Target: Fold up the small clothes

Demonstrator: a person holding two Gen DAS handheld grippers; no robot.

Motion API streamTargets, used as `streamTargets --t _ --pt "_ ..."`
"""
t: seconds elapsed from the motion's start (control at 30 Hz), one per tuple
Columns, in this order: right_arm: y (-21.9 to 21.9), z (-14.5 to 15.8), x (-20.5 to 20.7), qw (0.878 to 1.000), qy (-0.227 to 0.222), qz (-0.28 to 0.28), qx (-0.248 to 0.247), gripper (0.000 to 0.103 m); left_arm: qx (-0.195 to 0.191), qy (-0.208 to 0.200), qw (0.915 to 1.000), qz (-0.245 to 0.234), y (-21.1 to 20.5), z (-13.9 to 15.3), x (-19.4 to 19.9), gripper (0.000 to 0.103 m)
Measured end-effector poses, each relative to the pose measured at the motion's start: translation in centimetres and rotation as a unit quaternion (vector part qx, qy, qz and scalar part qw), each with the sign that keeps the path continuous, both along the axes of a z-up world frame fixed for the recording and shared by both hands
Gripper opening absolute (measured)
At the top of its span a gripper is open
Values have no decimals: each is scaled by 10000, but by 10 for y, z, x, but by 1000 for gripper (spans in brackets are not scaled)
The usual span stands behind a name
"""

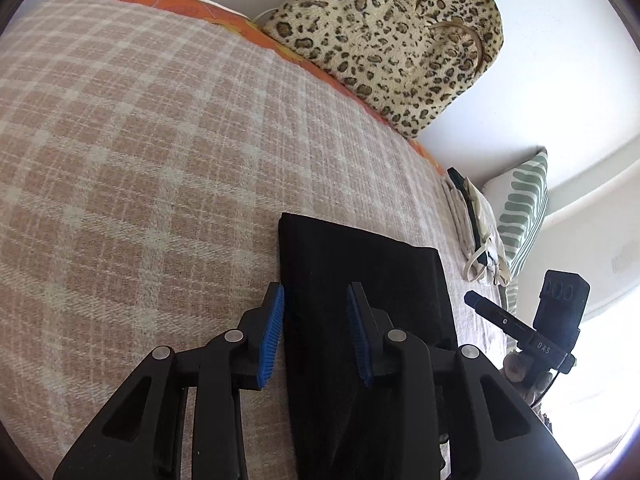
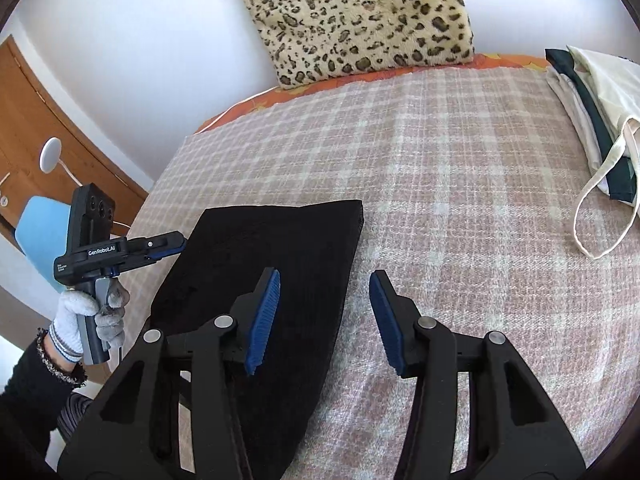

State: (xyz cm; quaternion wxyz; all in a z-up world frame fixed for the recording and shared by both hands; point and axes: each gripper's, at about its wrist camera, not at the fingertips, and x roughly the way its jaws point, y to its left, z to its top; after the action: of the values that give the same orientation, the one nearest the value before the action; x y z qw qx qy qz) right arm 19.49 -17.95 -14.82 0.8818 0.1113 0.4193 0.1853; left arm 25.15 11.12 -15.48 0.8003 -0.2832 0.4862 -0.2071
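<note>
— What goes unseen here?
— The black folded garment [image 2: 276, 280] runs under the right gripper [image 2: 325, 322] and off the bottom edge; the leopard-print cushion [image 2: 360, 16] is cropped at the top.
— And the pile at the bed's far right corner?
— The stacked clothes [image 1: 478, 232] are too small to identify.

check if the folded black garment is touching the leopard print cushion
Apart. The right wrist view shows a wide stretch of bare plaid blanket between the folded black garment and the leopard print cushion at the wall.
</note>
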Motion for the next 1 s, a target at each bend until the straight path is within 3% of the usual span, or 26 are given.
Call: streamTargets --t 0.17,0.33,0.57,0.67,0.77,0.8,0.9,1.0 --pt "3 -13 27 9993 250 -20 262 41 -114 -136 9998 31 1 0 4 16" --pt "13 -24 39 9985 385 24 381 22 -141 -214 9997 11 1 0 3 15" --pt "14 -30 43 9973 499 80 530 22 -333 -5 9994 107 3 -8 7 19" --pt "12 -33 45 9962 580 30 645 22 -183 4 9998 52 -3 -11 8 19" --pt "6 -34 49 9944 659 -37 826 22 44 -171 9998 -67 -11 -9 6 12" --pt "5 -34 50 9938 680 -56 880 22 33 -221 9997 -109 -13 -8 6 3" --pt "2 -35 53 9932 710 -148 909 23 134 -344 9992 -182 -16 -5 6 2" --pt "-3 -34 55 9924 698 -298 973 33 82 -390 9991 -123 -12 -3 6 2"
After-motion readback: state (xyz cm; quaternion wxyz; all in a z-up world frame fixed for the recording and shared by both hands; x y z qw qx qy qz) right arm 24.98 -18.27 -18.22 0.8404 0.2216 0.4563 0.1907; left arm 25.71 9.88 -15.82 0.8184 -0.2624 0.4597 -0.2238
